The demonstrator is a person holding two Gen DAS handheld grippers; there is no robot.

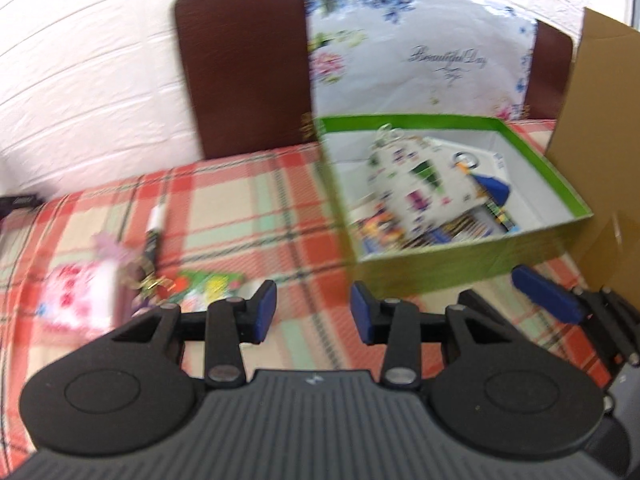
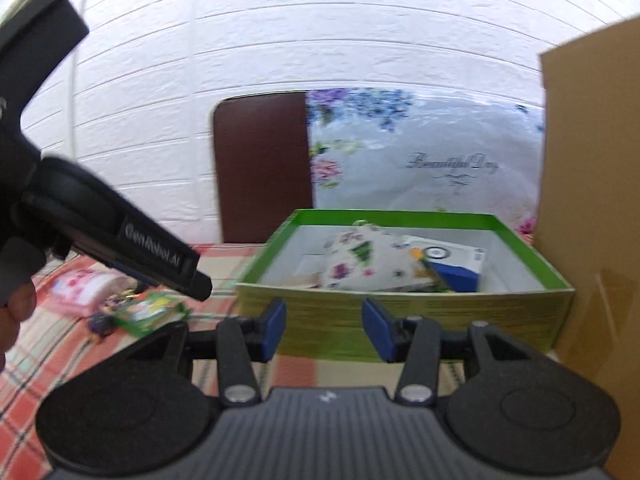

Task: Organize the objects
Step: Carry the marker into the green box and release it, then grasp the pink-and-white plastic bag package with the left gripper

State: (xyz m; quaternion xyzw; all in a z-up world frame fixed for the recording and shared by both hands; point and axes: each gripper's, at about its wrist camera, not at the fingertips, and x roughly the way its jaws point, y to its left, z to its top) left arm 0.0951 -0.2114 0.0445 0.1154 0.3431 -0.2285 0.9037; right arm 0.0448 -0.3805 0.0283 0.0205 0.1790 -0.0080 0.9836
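Left gripper (image 1: pixel 313 312): jaws spread, nothing between them, hovering over plaid counter (image 1: pixel 240 200). Right gripper (image 2: pixel 324 330): jaws spread, empty, just in front of green box (image 2: pixel 404 320). In box: floral pouch (image 1: pixel 416 184), blue-and-white carton (image 2: pixel 456 266), colourful packets at near edge. On counter left of box: pink pouch (image 1: pixel 78 298), keychain (image 1: pixel 146 280), green sachet (image 1: pixel 210 284), marker pen (image 1: pixel 154 226). Cardboard box (image 2: pixel 592 200) touching green box's right side.
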